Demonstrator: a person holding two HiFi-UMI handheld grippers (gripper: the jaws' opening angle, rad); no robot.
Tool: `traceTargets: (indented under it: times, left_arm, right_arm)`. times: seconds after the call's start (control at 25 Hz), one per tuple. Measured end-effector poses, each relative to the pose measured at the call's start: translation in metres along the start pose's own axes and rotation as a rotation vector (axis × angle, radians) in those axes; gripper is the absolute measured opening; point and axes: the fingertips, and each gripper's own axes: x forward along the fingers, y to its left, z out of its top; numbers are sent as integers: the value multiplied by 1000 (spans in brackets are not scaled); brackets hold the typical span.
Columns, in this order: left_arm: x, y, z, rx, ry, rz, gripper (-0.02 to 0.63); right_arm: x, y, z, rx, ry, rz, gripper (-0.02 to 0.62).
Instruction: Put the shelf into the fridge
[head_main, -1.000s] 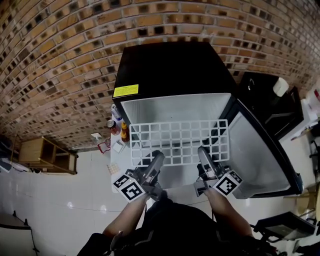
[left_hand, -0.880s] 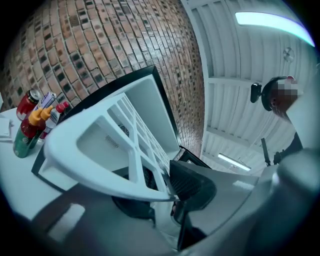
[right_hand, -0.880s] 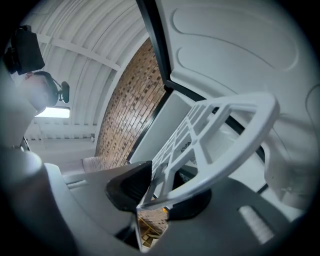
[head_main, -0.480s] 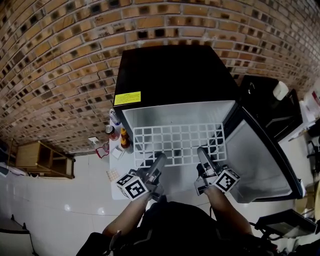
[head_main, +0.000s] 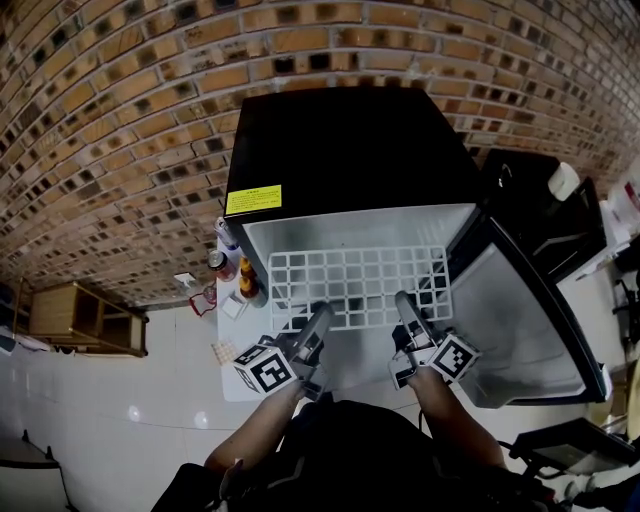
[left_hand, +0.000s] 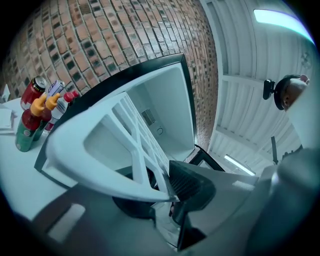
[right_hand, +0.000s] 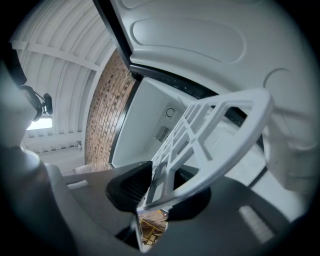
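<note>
Nearly level, tools (head_main: 321, 312) (head_main: 404, 301) on shelf (head_main: 362, 278)

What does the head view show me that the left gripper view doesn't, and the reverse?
Only the head view: the right hand-held gripper on the white plastic grid shelf, and the yellow label on the black fridge top. Only the left gripper view: the left hand-held gripper with its dark ribbed pad pressed on the shelf's rim, and the vent on the fridge's back wall. Both: the shelf, the brick wall, the bottles beside the fridge.
</note>
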Motion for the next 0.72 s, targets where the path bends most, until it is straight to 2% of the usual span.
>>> traceTargets:
  times: [0.28, 0.56, 0.72]
  left_arm:
    - [-2, 1, 0, -41, -20, 24, 77]
    - [-1, 8, -9, -140, -34, 35, 77]
    - [0, 11, -9, -148, -45, 43, 74]
  right_arm:
    - [0, 1, 1, 14, 20, -27, 95]
    - [1, -9, 3, 2, 51, -90, 93]
    - [3, -10, 3, 42, 44, -110, 81]
